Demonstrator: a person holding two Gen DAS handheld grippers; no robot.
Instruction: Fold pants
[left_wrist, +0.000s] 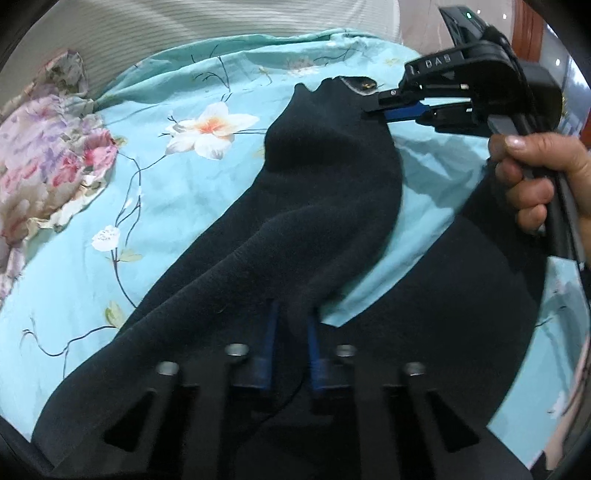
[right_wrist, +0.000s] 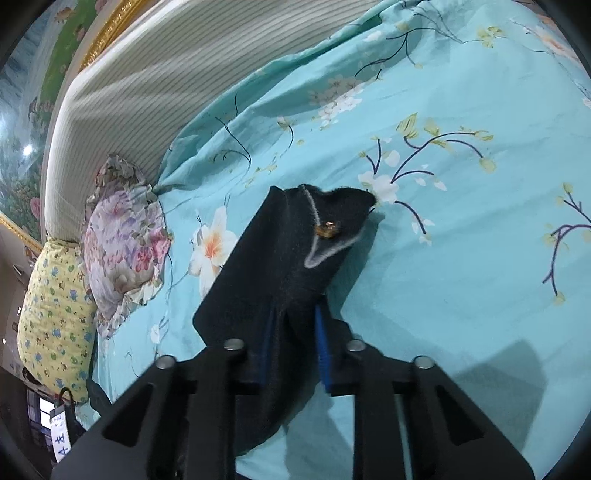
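The dark navy pants (left_wrist: 325, 206) hang stretched between my two grippers above a turquoise flowered bedspread (left_wrist: 177, 192). My left gripper (left_wrist: 291, 314) is shut on a bunched fold of the pants near the bottom of its view. My right gripper (left_wrist: 373, 107) shows at the upper right of the left wrist view, shut on the waistband end near a small brass button (left_wrist: 365, 85). In the right wrist view my right gripper (right_wrist: 295, 314) pinches the pants (right_wrist: 273, 258), and the waist corner with the button (right_wrist: 328, 227) stands up beyond the fingers.
A flowered pillow (right_wrist: 125, 240) and a yellow patterned pillow (right_wrist: 51, 325) lie at the left by a striped headboard cushion (right_wrist: 155, 81). The flowered pillow also shows in the left wrist view (left_wrist: 51, 158). The person's hand (left_wrist: 535, 177) holds the right gripper's handle.
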